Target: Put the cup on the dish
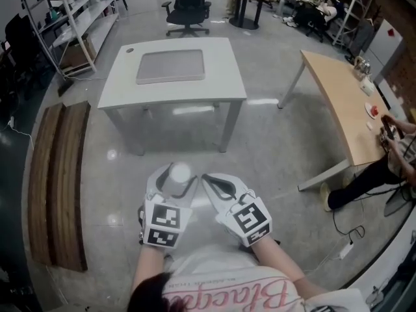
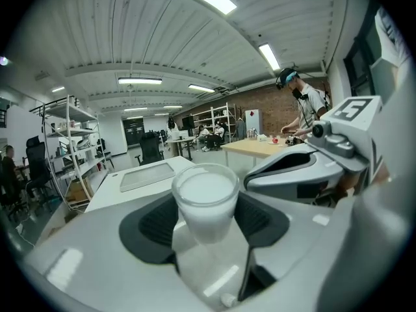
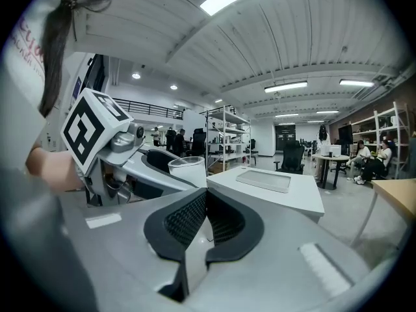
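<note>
- Floor (image 1: 273,142): grey, polished, spans the whole room.
- White surface (image 1: 221,77): rectangular table at far centre, standing on the floor.
- Wooden table (image 1: 338,96): to the right, angled; a seated person (image 1: 383,164) is at its near end.
- Wooden planks (image 1: 58,181): lie flat on the floor at the left.
- Shelving (image 1: 71,18): metal racks, far left.
- Office chair (image 1: 188,5): black, behind the white surface.
- Dish (image 1: 170,66): flat, grey, rectangular; lies on the far half of the white surface, slightly left of centre.
- Left gripper (image 1: 174,182): held near the person, over the floor. Jaws stand wide, their dark pads pressed on either side of the cup.
- Right gripper (image 3: 206,197): just right of the left one. Jaws are closed together, tips meeting, with nothing between them.
- Cup (image 2: 205,200): clear with a white interior, upright in the left gripper's jaws. It is above the floor, near the person, well apart from the dish.
</note>
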Motion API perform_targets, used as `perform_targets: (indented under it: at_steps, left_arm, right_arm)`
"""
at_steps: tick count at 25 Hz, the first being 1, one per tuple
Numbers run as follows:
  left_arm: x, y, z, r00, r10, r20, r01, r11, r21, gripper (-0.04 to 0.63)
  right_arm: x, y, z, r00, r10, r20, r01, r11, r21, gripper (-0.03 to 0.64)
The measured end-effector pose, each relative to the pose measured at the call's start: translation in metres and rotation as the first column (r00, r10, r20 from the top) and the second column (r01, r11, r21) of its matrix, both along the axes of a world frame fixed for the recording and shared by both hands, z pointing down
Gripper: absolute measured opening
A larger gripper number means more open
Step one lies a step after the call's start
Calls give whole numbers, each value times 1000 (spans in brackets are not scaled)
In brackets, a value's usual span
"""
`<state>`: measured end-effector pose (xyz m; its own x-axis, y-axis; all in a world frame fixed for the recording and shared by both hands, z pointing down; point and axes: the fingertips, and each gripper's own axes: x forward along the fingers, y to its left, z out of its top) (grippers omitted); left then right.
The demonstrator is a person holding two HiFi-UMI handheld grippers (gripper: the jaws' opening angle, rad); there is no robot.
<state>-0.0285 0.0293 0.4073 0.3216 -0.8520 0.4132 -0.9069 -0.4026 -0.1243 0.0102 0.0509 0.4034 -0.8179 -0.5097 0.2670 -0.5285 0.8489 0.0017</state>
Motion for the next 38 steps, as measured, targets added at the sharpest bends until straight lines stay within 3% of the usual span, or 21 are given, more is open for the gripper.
perform_targets:
  at_steps: [9, 22, 31, 38]
  left_arm:
    - [-30, -53, 3, 1000, 17, 19, -16, 1000, -15, 265]
    - [-48, -97, 16, 999, 40, 27, -38, 998, -51, 265]
    - [-48, -124, 21, 997, 71, 18, -70, 997, -35, 265]
    - [-61, -167, 23, 999, 40, 21, -39, 998, -54, 265]
  right_arm:
    - [-36, -55, -2, 1000, 17, 9, -17, 1000, 2, -14]
    - [-48, -103, 7, 997, 63, 46, -60, 997, -50, -14]
    - [-56, -130, 16, 997, 51, 66, -47, 996, -70, -14]
    - [-69, -176, 12, 997, 26, 69, -21, 997, -73, -14]
